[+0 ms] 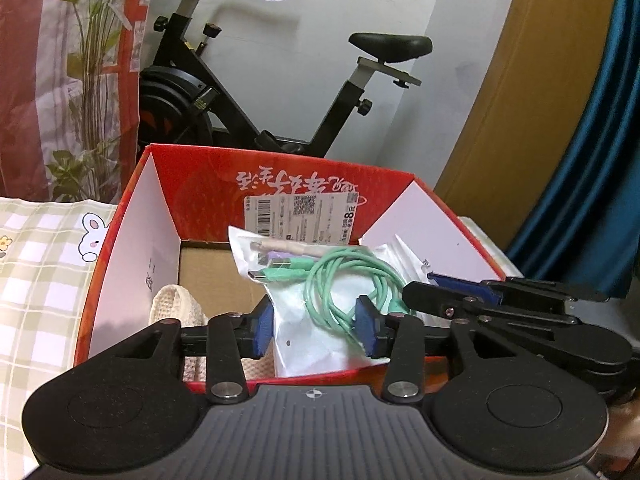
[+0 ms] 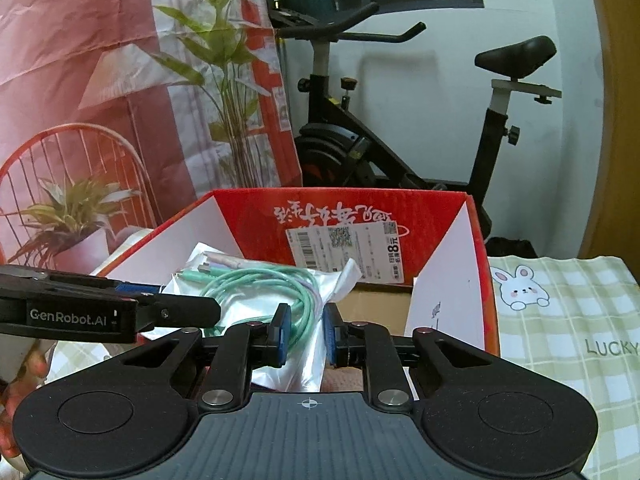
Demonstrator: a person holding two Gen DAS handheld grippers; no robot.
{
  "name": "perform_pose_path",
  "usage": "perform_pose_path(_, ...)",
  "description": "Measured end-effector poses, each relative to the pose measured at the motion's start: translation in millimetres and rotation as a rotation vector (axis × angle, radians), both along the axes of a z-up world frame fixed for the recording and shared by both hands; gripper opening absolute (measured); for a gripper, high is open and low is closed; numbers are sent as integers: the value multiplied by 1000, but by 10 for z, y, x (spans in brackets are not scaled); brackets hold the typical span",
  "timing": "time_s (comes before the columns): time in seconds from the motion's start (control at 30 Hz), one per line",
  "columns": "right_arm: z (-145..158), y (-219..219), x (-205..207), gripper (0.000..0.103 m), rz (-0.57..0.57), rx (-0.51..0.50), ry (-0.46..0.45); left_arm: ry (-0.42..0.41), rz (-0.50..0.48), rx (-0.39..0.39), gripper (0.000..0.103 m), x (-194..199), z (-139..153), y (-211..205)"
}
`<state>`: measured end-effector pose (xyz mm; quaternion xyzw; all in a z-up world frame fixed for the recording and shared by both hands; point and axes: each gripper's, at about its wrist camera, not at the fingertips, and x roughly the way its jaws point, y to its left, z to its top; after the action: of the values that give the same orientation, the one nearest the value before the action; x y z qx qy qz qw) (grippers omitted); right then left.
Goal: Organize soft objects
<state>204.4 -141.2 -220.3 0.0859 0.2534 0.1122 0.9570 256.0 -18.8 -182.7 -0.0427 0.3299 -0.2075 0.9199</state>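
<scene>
A clear plastic bag (image 1: 304, 344) with coiled green cables (image 1: 352, 280) stands tilted inside an open red cardboard box (image 1: 132, 240). My left gripper (image 1: 316, 326) straddles the bag's lower part; its blue pads stand apart at either side of it without squeezing it, so it is open. My right gripper (image 2: 306, 334) has its pads close together on the same bag (image 2: 280, 376) and on a loop of the green cables (image 2: 256, 284), shut on it. A cream knitted cloth (image 1: 176, 304) lies in the box's left corner. Each gripper shows in the other's view, the right gripper (image 1: 424, 292) and the left gripper (image 2: 212, 312).
The box (image 2: 448, 264) sits on a green checked sheet with a bunny print (image 2: 560, 320). A black exercise bike (image 1: 240, 100) stands behind it against the wall. A printed plant backdrop (image 2: 120, 100) rises at the left, a blue curtain (image 1: 592, 160) at the right. A hand (image 2: 24, 380) shows low left.
</scene>
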Motion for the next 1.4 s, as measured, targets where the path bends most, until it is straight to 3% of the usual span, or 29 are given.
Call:
perform_pose_path(0.2, 54, 16, -114, 20, 10, -22, -23, -21, 34, 65, 63, -69, 61, 53)
perform_pose_path(0.63, 199, 127, -626, 22, 37, 48, -111, -71, 26, 14, 63, -452, 220, 235)
perform_pose_path(0.9, -69, 329, -989, 22, 56, 82, -72, -143, 26, 44, 63, -812, 187, 270)
perform_pose_path(1.1, -312, 479, -1146, 22, 77, 55, -19, -102, 23, 33, 63, -1033, -22, 319)
perform_pose_path(1.4, -488, 529, -1286, 22, 64, 46, 15, -9, 115, -6, 63, -1250, -377, 534)
